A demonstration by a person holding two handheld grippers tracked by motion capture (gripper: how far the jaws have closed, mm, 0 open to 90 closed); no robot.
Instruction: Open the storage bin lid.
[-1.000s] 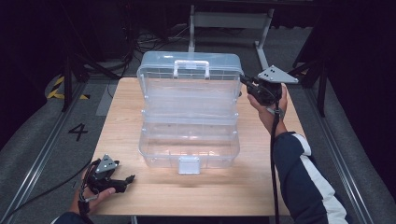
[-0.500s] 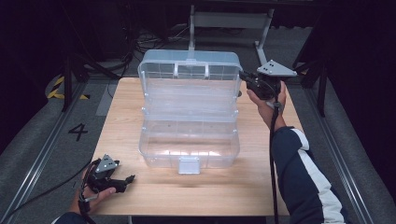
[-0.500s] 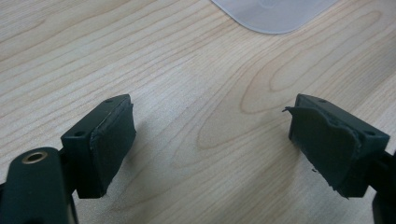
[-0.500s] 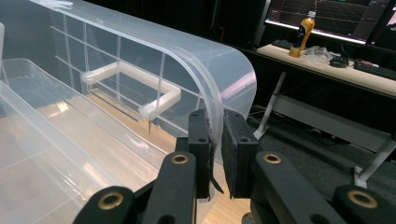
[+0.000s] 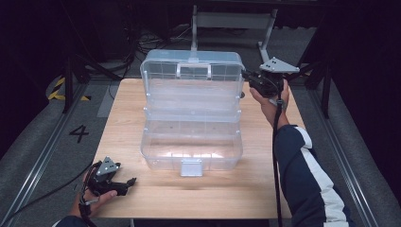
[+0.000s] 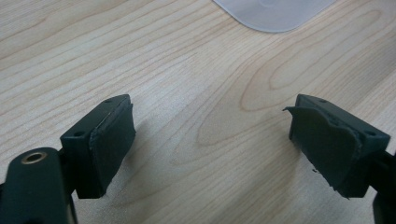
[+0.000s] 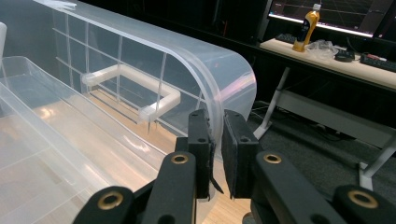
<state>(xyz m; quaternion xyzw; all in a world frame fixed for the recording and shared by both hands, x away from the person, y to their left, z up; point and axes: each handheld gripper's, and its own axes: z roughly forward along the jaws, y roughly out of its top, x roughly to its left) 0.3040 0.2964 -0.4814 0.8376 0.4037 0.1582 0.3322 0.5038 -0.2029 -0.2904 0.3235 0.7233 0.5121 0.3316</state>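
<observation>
Clear plastic makes up the storage box [image 5: 191,137], which sits in the middle of the wooden table [image 5: 265,189] with its lid [image 5: 191,75] raised upright at the far side. Ribs divide the lid into squares, and a white handle [image 5: 194,71] is moulded across its centre; the corners are rounded. A small latch [image 5: 191,166] hangs at the front wall of the base, and a tray tier steps back between base and lid.

At the lid's right-hand edge, the right gripper [image 7: 215,140] has its jaws closed on the thin plastic rim, a black pad on each face of the wall. In the high view this right gripper [image 5: 253,81] reaches in level from the table's far right corner, its cable trailing down over a striped sleeve [image 5: 307,175].

Bare wood lies open in front of the box and along both sides. On the near left corner rests the left gripper [image 5: 128,183], well apart from the box, jaws spread wide with nothing between them; its own view [image 6: 210,140] shows worn, ragged padding and a rounded box corner cut off at the top edge.

Dark surroundings beyond the table are hard to make out.
</observation>
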